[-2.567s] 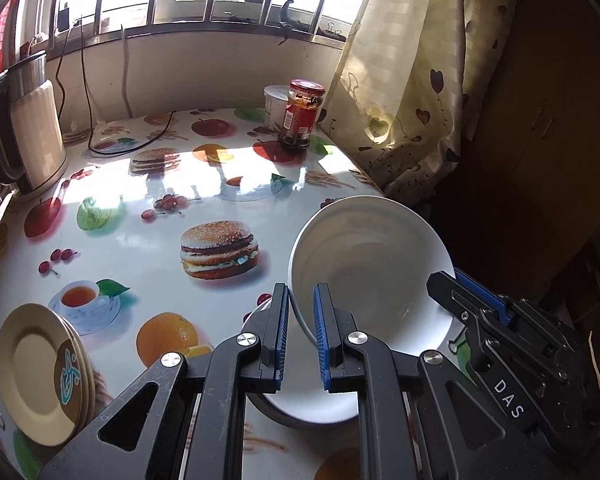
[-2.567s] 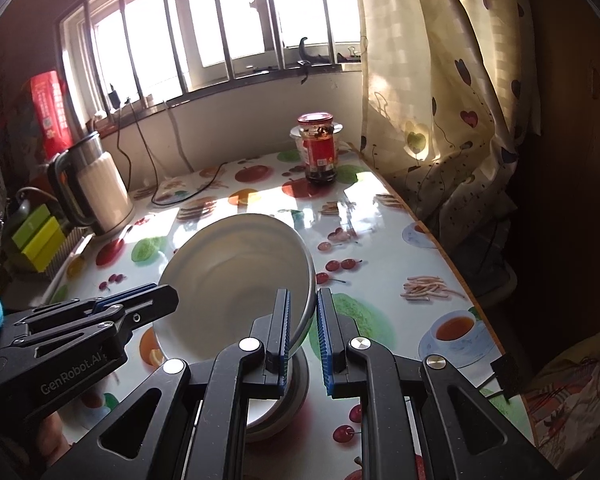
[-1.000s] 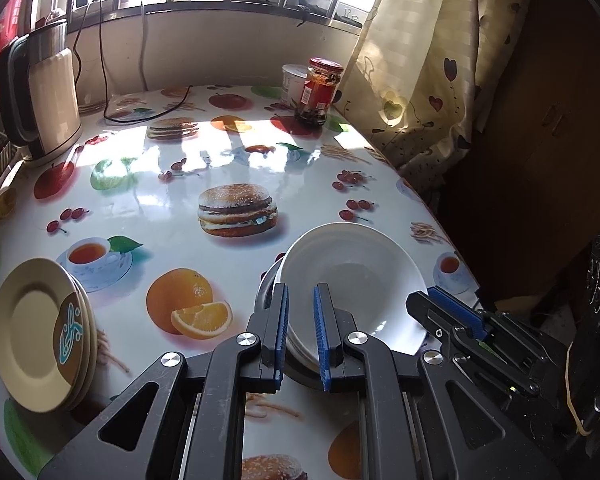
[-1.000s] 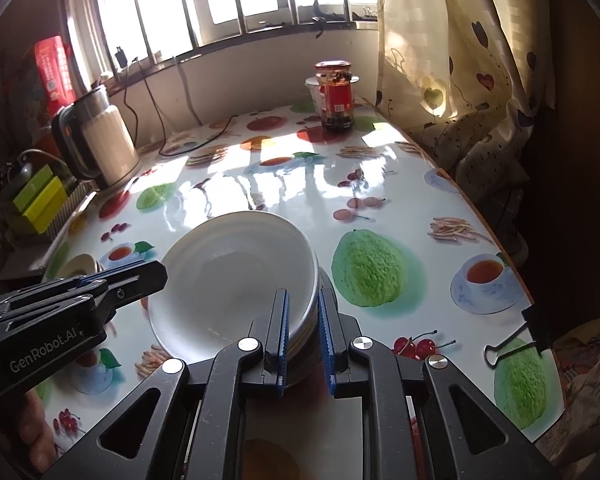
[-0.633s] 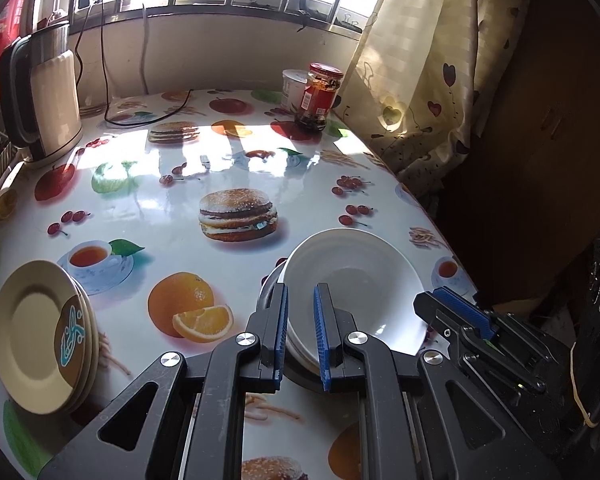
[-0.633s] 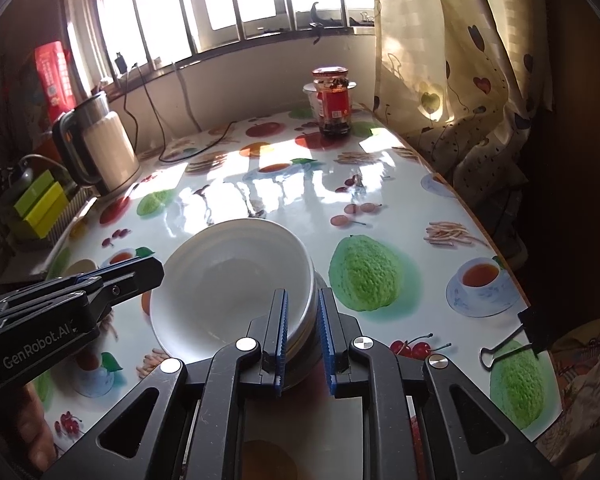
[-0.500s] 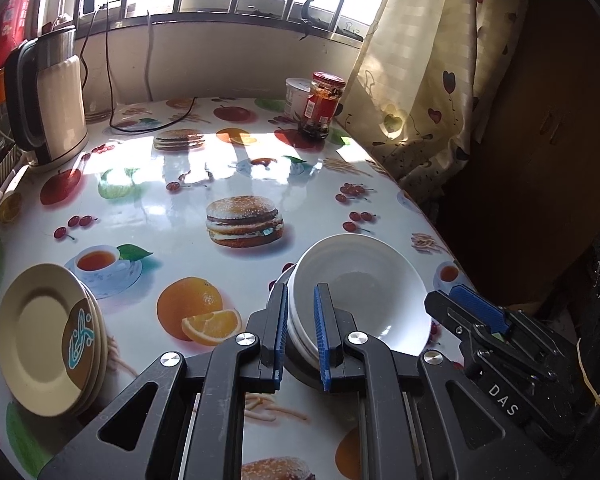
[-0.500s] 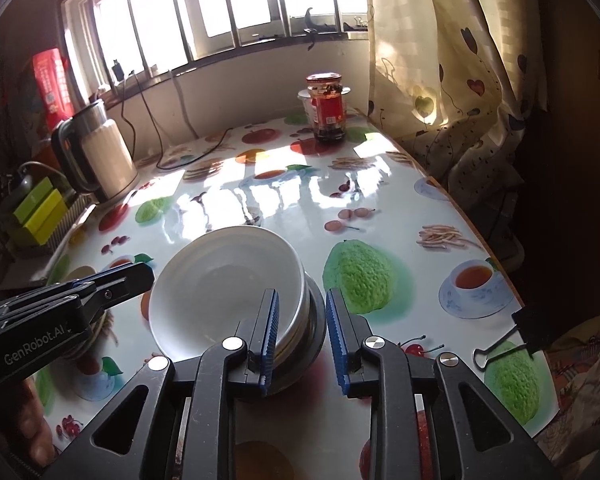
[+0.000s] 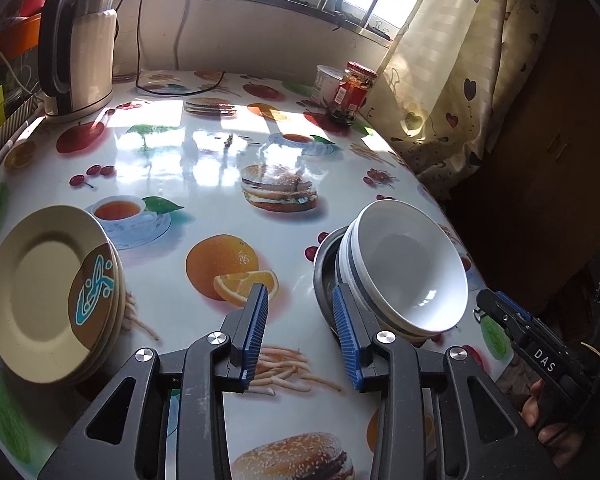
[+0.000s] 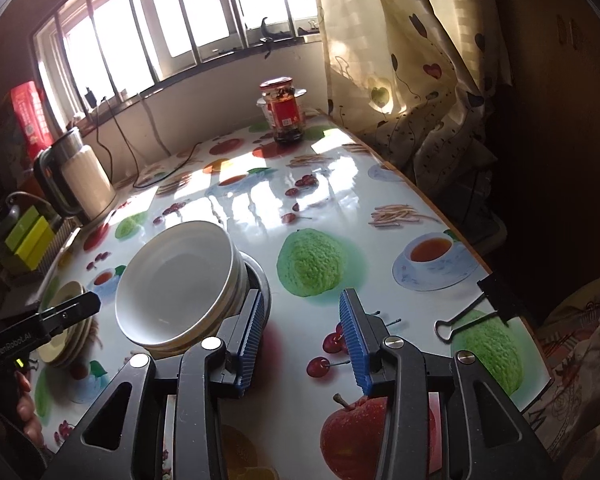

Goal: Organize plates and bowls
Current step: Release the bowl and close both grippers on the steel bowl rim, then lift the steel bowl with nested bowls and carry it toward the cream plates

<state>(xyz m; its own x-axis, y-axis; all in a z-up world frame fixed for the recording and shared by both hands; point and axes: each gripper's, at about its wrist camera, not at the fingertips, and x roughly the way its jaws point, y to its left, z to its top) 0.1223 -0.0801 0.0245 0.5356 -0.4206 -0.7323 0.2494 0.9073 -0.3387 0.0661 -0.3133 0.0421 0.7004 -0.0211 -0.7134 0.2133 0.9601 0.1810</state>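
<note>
Both tongs — left tongs (image 9: 300, 326), right tongs (image 10: 302, 332) — have just been opening, empty; stacked white ceramic bowls (image 9: 410, 272) released between them — beige plates (image 9: 48, 292) next.

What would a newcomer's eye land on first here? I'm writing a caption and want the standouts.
Probably the white bowls, nested in a metal dish near the table's right edge, with both open grippers drawn back from them. Next, the stack of beige plates at the left edge on the loud fruit-and-burger tablecloth. At the back, by the sunlit window, stand a kettle and a red-labelled jar.
</note>
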